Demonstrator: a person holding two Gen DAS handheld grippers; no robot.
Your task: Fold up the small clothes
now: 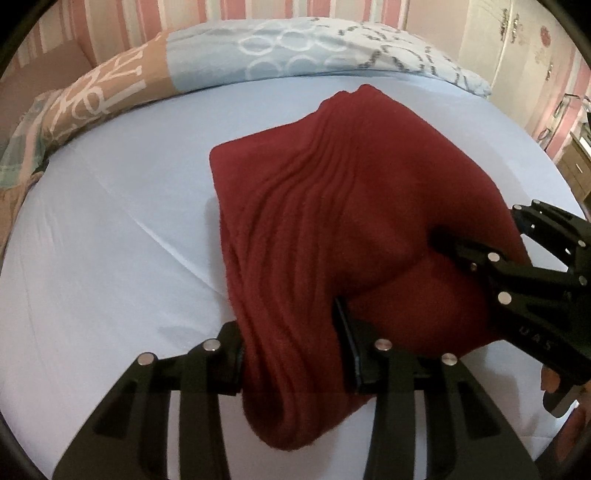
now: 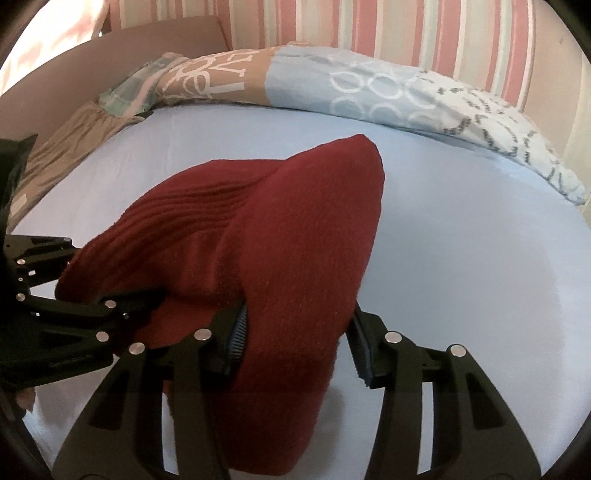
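Note:
A dark red ribbed knit garment (image 1: pixel 332 192) lies on the light blue bed sheet (image 1: pixel 110 240), and its near edge is raised off the sheet. My left gripper (image 1: pixel 291 350) is shut on a bunched fold of that near edge, which hangs down between its fingers. In the same view my right gripper (image 1: pixel 458 251) reaches in from the right and bites the garment's other near corner. In the right wrist view my right gripper (image 2: pixel 297 336) is shut on a thick fold of the garment (image 2: pixel 295 240). There the left gripper (image 2: pixel 155 299) holds the cloth at the left.
A rolled patterned duvet (image 1: pixel 295 48) in blue, brown and white lies along the far side of the bed against a pink striped wall (image 2: pixel 443 33). A brown headboard (image 2: pixel 110 48) stands at the far left. A wooden drawer unit (image 1: pixel 576 166) stands beyond the bed's right edge.

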